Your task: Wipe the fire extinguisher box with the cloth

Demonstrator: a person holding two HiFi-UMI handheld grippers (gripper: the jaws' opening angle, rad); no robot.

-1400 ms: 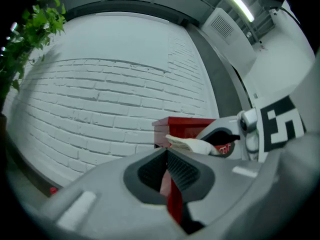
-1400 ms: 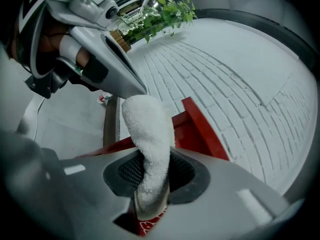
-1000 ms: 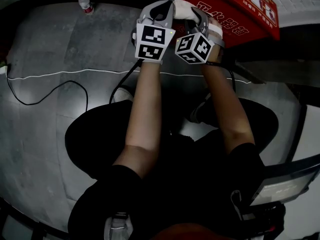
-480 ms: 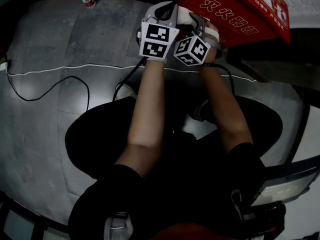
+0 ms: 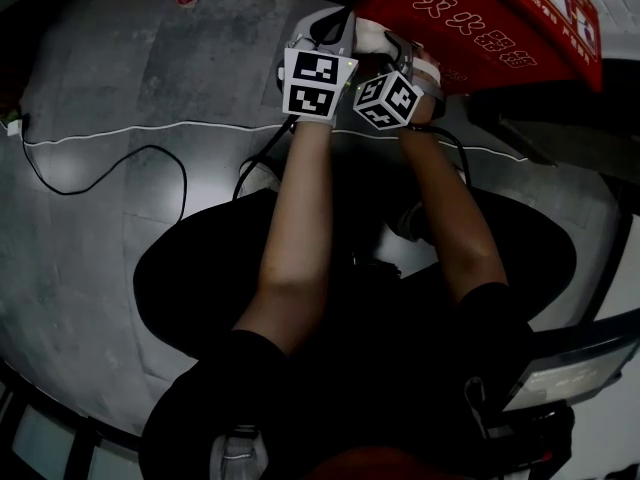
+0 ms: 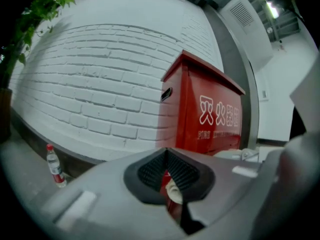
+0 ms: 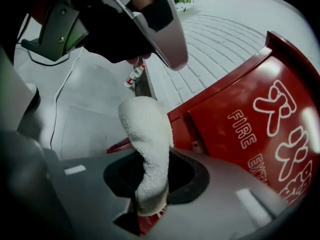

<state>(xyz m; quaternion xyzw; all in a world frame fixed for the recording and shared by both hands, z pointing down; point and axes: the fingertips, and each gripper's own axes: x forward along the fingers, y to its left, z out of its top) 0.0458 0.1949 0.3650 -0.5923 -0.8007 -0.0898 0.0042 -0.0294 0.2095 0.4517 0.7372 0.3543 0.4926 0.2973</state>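
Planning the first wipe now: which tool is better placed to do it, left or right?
Right. The right tool is clamped on the white cloth, right beside the red fire extinguisher box. The left tool has its jaws together and no clear hold on it.

Nubby cloth (image 7: 146, 134), glossy red box (image 7: 235, 109)

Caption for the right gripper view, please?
Right hand-held gripper shut on a white cloth, held up beside the red fire extinguisher box.
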